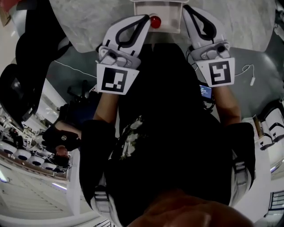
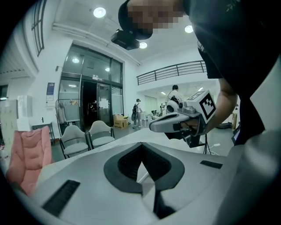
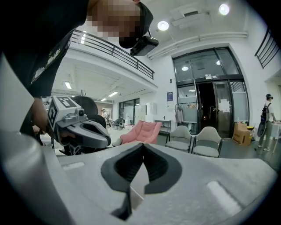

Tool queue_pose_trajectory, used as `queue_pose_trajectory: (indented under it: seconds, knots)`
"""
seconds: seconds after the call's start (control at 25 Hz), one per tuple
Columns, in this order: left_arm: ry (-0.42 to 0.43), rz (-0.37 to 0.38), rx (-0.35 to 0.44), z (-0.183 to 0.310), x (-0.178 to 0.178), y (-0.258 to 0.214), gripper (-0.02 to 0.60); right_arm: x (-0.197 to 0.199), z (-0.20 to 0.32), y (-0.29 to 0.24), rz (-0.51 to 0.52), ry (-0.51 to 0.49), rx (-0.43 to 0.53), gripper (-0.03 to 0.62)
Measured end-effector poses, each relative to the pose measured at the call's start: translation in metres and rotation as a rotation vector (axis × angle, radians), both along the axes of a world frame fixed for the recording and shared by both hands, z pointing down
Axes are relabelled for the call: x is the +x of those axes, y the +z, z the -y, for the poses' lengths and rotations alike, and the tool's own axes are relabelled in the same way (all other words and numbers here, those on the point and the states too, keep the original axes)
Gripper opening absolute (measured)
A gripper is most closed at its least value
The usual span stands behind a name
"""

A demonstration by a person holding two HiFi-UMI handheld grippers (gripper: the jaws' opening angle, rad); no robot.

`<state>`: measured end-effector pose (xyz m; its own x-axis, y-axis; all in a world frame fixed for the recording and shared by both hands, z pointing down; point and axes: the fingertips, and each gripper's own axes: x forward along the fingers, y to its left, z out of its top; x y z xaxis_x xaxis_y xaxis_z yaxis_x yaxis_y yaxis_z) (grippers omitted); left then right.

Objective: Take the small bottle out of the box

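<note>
In the head view a white box (image 1: pixel 158 9) stands on a pale marbled table (image 1: pixel 88 22) at the top edge. A small red round thing (image 1: pixel 155 21), perhaps the bottle's cap, shows at the box's near side. My left gripper (image 1: pixel 146 17) points at the box's left side, close to the red thing. My right gripper (image 1: pixel 185 7) points at the box's right side. Both gripper views look level across the room, so neither shows the box. The left gripper (image 2: pixel 141 144) is shut and empty, and so is the right gripper (image 3: pixel 142 144).
Grey chairs (image 2: pixel 88 136) and a pink cushioned seat (image 3: pixel 142 131) stand in the hall, with people (image 2: pixel 138 110) far off. Below the table are a dark floor, a white cable (image 1: pixel 71 67) and a black office chair (image 1: pixel 17 93). My dark torso fills the head view's middle.
</note>
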<state>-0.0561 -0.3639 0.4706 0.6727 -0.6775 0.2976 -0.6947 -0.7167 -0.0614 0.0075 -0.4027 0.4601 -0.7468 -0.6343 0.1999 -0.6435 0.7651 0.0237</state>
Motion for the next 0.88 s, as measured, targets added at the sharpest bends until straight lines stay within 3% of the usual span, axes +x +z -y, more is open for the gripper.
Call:
queue_pose_trajectory:
  seconds: [0.32,0.48,0.64,0.76,0.88]
  knots:
    - [0.071,0.0,-0.06,-0.007,0.019,0.029,0.011,0.002,-0.002,0.026,-0.009,-0.029,-0.061,-0.005]
    - [0.137,-0.004,-0.098,-0.02,0.028,0.046,0.135,0.003,-0.004,0.035,-0.016,-0.031,-0.078,-0.005]
    - [0.211,0.089,-0.179,-0.041,0.033,0.081,0.23,0.006,-0.007,0.039,-0.025,-0.028,-0.077,-0.005]
    - [0.252,0.162,-0.195,-0.047,0.038,0.101,0.238,0.008,-0.007,0.043,-0.034,-0.029,-0.078,-0.004]
    - [0.252,0.19,-0.216,-0.049,0.041,0.115,0.238,0.008,-0.009,0.046,-0.036,-0.04,-0.081,-0.005]
